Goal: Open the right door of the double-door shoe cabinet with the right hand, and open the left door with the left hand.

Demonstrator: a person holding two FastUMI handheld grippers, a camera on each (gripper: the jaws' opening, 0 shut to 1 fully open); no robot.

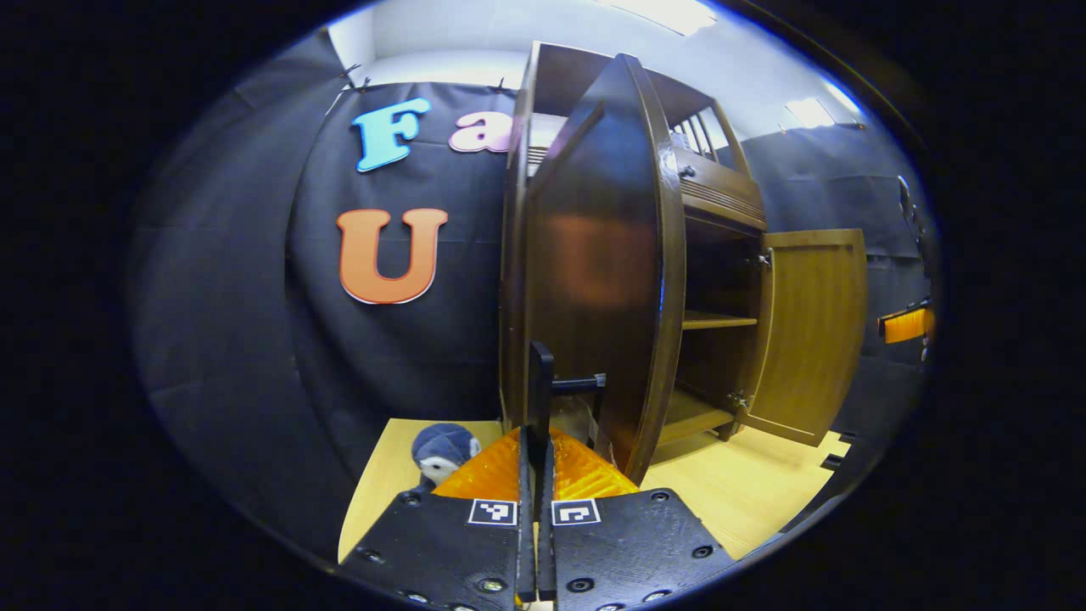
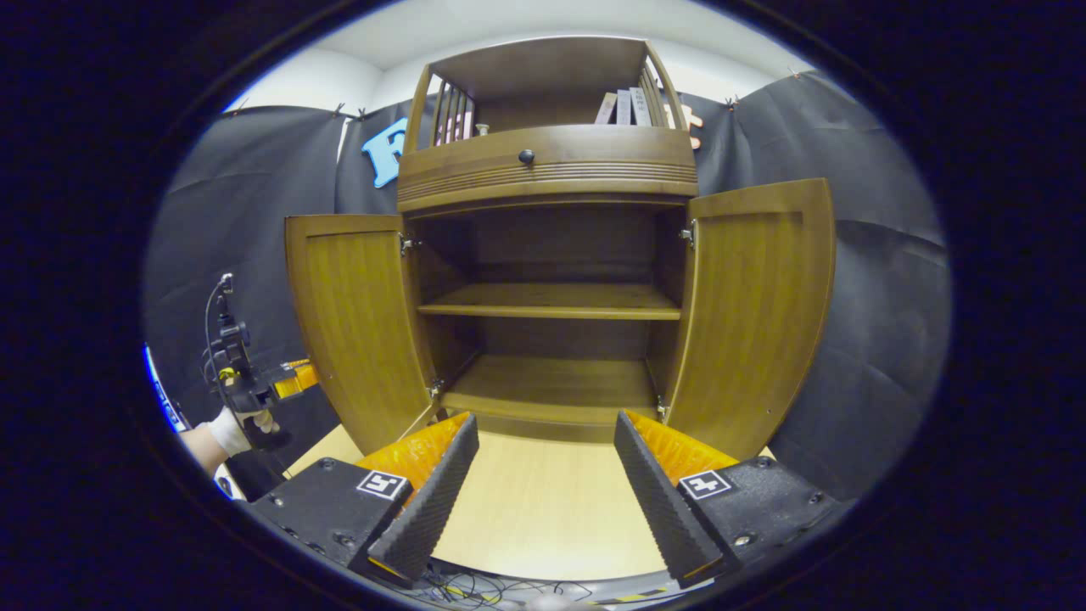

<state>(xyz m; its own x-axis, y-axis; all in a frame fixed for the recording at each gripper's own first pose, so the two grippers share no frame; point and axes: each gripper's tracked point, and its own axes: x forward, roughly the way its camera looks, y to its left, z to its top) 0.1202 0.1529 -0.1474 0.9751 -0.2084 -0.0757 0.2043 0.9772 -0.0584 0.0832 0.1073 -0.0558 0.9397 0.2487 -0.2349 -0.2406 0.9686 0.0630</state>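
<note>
**Right gripper view first: both doors swung out, left hand at its door**

Right gripper view looks straight into the shoe cabinet [image 2: 547, 170], which stands on a pale wooden table [image 2: 534, 509]. The right door [image 2: 755, 314] and the left door [image 2: 356, 331] are both swung wide, baring the middle shelf [image 2: 551, 299] and the cabinet floor. The right gripper [image 2: 547, 492] hangs in front of the opening with its fingers spread far apart, holding nothing and touching nothing. Far off at the picture's left edge a gloved hand [image 2: 233, 428] carries the left gripper [image 2: 254, 382] just outside the left door.

Left gripper view sits close behind that left door [image 1: 594, 271], looking along its dark outer face, with the right door [image 1: 810, 331] open beyond. The left gripper [image 1: 536, 475] has its fingers pressed together; a thin black handle [image 1: 577, 383] juts from the door just ahead of them, but I cannot tell whether it is pinched between them. A small grey soft toy [image 1: 443, 451] lies on the table [image 1: 747, 492] beside the cabinet's corner.

By my judgement the task is nearly finished, and the remaining risks sit with the left hand. Pulling the door further could strain the hinges or drag the cabinet across the table. Backing away with the fingers closed could snag the handle and swing the door back. A low sweep could knock the toy.
</note>
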